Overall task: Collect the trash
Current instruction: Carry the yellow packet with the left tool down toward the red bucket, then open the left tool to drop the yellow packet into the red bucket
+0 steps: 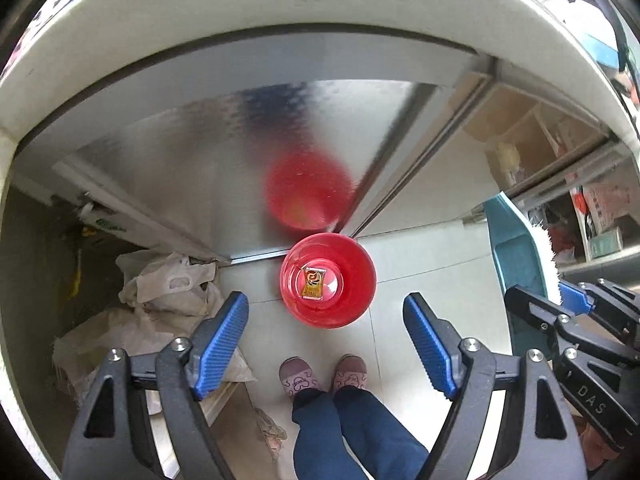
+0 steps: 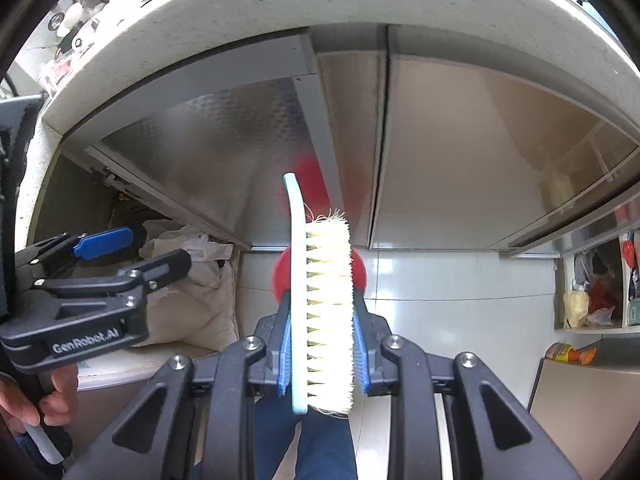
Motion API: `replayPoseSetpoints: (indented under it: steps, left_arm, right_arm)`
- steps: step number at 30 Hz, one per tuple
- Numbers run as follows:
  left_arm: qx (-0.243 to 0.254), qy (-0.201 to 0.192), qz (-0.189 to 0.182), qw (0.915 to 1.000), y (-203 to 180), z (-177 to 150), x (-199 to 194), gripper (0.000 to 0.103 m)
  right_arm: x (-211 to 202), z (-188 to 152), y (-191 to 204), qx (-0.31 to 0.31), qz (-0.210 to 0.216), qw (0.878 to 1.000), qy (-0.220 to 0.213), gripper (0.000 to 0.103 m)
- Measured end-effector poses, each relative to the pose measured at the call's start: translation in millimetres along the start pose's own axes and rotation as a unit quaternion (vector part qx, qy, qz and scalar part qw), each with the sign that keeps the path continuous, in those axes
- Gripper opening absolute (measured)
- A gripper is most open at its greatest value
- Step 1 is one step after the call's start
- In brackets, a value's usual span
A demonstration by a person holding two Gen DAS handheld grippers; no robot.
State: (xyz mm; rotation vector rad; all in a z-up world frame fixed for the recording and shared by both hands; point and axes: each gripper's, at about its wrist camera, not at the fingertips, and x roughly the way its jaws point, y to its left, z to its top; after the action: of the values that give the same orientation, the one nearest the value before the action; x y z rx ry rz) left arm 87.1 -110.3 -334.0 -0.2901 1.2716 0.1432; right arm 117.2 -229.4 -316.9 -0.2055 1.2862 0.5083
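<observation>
A red bin (image 1: pixel 360 276) stands on the tiled floor against a steel cabinet. A small yellow-orange wrapper (image 1: pixel 314 283) lies flat at its bottom. My left gripper (image 1: pixel 325 302) hangs well above the bin, pointing down, open, with nothing between its blue pads (image 1: pixel 224 340). My right gripper (image 2: pixel 322 300) is shut on a scrubbing brush (image 2: pixel 328 264) with a teal back and pale bristles, held upright. The brush hides most of the bin (image 2: pixel 280 272) in the right wrist view. The left gripper (image 2: pixel 140 252) shows at the left there, held by a hand (image 2: pixel 24 404).
Crumpled pale bags (image 1: pixel 160 292) are piled on the floor left of the bin, under an open steel cabinet door (image 1: pixel 192 168). A white counter edge (image 1: pixel 280 0) overhangs. The person's slippered feet (image 1: pixel 298 376) stand just before the bin. Cluttered shelves (image 2: pixel 592 300) are at the right.
</observation>
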Motion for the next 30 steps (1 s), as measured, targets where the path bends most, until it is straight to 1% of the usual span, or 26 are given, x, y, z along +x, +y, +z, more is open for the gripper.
replayPoseSetpoints:
  steps: [2,5,10,11,13,15,18,20,22,23,24,26,28,30]
  left_arm:
    - [-0.006,0.003,0.0,1.0,8.6,-2.4,1.4,0.082]
    - [-0.02,0.002,0.004,0.9998,21.2,-6.0,6.9,0.083]
    - [-0.034,-0.004,-0.01,0.9993,39.6,-11.2,13.9,0.09]
    - [-0.033,-0.007,-0.007,0.9994,42.2,-12.2,15.0,0.091]
    - [-0.033,-0.009,0.004,0.9994,45.6,-13.4,17.3,0.091]
    - [-0.045,-0.014,0.002,0.9989,50.2,-14.3,19.4,0.092]
    - [-0.054,-0.007,-0.008,0.9985,57.9,-14.5,26.0,0.092]
    - [-0.052,-0.001,-0.004,0.9986,59.8,-14.7,30.4,0.092]
    - [-0.054,0.0,0.001,0.9986,61.8,-16.0,31.4,0.092]
    - [-0.055,0.004,0.006,0.9985,62.9,-16.1,31.3,0.092]
    - [-0.057,0.005,0.008,0.9983,63.8,-16.2,30.3,0.092]
    - [-0.063,0.005,0.009,0.998,65.0,-16.2,26.1,0.092]
    - [-0.065,0.006,0.011,0.9978,64.5,-15.8,20.3,0.092]
    - [-0.062,0.005,0.014,0.998,63.3,-15.2,13.1,0.092]
  right_arm:
    - [6.5,1.3,-1.4,-0.006,0.002,1.0,0.0,0.023]
    - [18.8,2.3,2.1,-0.016,0.005,1.0,0.004,0.023]
    - [43.6,2.3,10.7,-0.033,0.009,0.999,0.019,0.023]
    - [49.0,2.4,11.4,-0.036,0.01,0.999,0.022,0.023]
    - [59.9,3.1,14.7,-0.043,0.012,0.999,0.031,0.023]
    - [70.3,4.3,16.6,-0.05,0.015,0.998,0.036,0.023]
    - [83.1,7.0,23.0,-0.062,0.013,0.997,0.037,0.023]
    - [90.8,8.5,24.2,-0.067,0.016,0.997,0.04,0.023]
    - [94.3,9.8,26.5,-0.078,0.01,0.996,0.034,0.024]
    - [93.9,10.7,27.1,-0.082,0.009,0.996,0.033,0.031]
    - [92.9,11.8,27.5,-0.084,0.011,0.996,0.032,0.049]
    - [85.7,11.8,26.5,-0.09,0.007,0.996,0.021,0.073]
    - [80.7,12.5,27.3,-0.097,0.005,0.995,0.02,0.075]
    - [72.1,13.9,24.6,-0.095,0.005,0.995,0.023,0.079]
